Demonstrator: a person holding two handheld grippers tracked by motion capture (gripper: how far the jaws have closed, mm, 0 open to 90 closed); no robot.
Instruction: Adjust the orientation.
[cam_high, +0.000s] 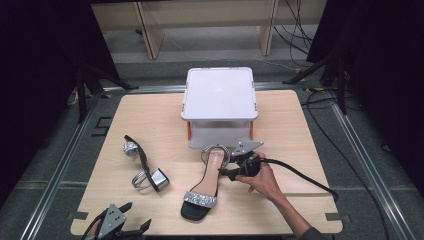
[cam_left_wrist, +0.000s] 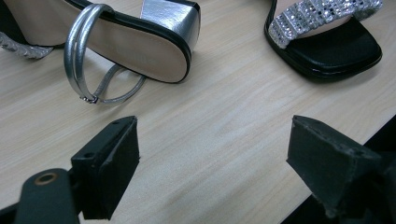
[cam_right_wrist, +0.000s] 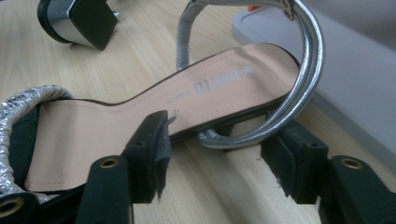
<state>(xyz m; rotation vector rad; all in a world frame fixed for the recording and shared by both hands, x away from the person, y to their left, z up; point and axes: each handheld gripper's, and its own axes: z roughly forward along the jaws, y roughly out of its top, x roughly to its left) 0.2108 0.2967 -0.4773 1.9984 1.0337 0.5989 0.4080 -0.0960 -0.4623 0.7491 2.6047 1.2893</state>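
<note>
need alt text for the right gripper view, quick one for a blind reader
The right gripper reaches its two black fingers around the heel end of an upright black sandal with a tan insole, one finger at the sole's edge, the looped silver ankle strap hanging between them. It stands on a pale wooden table.
</note>
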